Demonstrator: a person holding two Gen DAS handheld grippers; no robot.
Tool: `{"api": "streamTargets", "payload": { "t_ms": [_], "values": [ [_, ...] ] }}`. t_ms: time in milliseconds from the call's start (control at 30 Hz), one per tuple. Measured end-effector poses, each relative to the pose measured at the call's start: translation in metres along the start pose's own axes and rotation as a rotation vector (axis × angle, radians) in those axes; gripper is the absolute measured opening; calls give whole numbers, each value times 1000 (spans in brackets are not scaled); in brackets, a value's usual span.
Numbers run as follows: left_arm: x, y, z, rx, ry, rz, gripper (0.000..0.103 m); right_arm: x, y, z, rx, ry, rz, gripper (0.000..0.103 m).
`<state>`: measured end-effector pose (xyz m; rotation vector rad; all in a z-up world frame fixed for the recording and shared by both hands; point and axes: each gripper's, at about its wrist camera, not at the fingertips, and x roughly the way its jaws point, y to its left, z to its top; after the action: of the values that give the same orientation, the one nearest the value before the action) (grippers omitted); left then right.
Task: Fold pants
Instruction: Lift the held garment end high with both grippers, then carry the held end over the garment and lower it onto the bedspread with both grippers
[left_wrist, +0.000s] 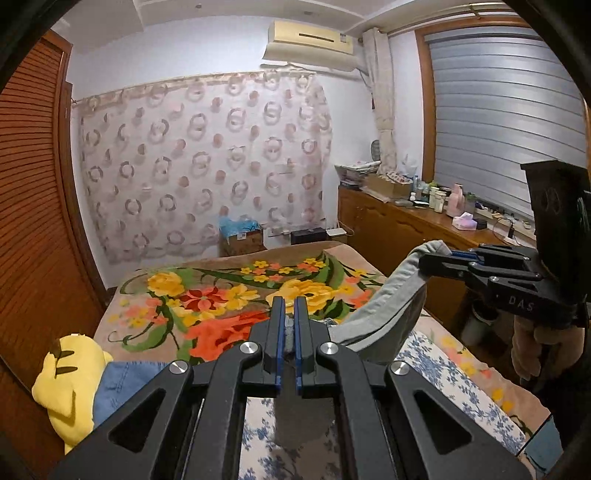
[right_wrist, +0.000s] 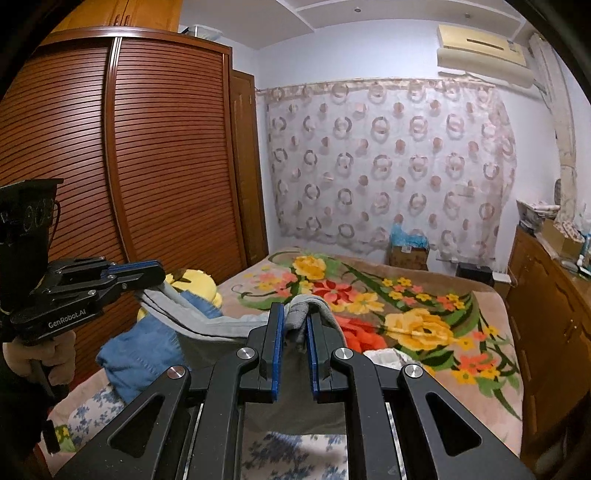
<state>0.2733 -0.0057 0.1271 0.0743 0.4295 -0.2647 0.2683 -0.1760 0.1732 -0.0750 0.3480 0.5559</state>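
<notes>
Grey cloth, the pants (left_wrist: 391, 295), hangs in the air above the bed (left_wrist: 221, 295), stretched between the two grippers. The left gripper (left_wrist: 290, 314) is pressed together on one part of the thick edge, and the right gripper (right_wrist: 297, 321) is pinching a bunched part of the same edge. The rest of the pants drops down toward the bed, near the blue denim garment (right_wrist: 140, 354) and the yellow plush toy (left_wrist: 70, 384). I judge the folding is only at its beginning: the pants are lifted, but no neat fold is visible, and laying flat and folding are left.
</notes>
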Motion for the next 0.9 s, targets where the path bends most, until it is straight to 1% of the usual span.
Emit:
{"api": "streamTargets", "payload": {
  "t_ms": [133,200,267,400,467,600,667,900],
  "values": [
    [1,0,7,1,-15,-4,5,6,-10,9,14,-33,2,11],
    [0,-2,6,5,-19,-7,5,2,-9,0,21,-43,6,11],
    [1,-6,-3,9,-6,-13,5,-2,-7,-13,27,-40,11,11],
    [2,-14,-34,5,54,-29,5,-2,-3,-46,53,16,9,11],
    [-4,-19,-57,-3,78,-42,5,-5,0,-65,66,45,7,11],
    [-19,-31,-91,-5,118,-61,5,-13,14,-101,81,100,11,11],
    [-27,-39,-102,7,131,-62,5,-18,22,-114,83,121,8,11],
    [-51,-52,-133,13,153,-78,5,-43,40,-137,104,144,12,11]
  ]
}}
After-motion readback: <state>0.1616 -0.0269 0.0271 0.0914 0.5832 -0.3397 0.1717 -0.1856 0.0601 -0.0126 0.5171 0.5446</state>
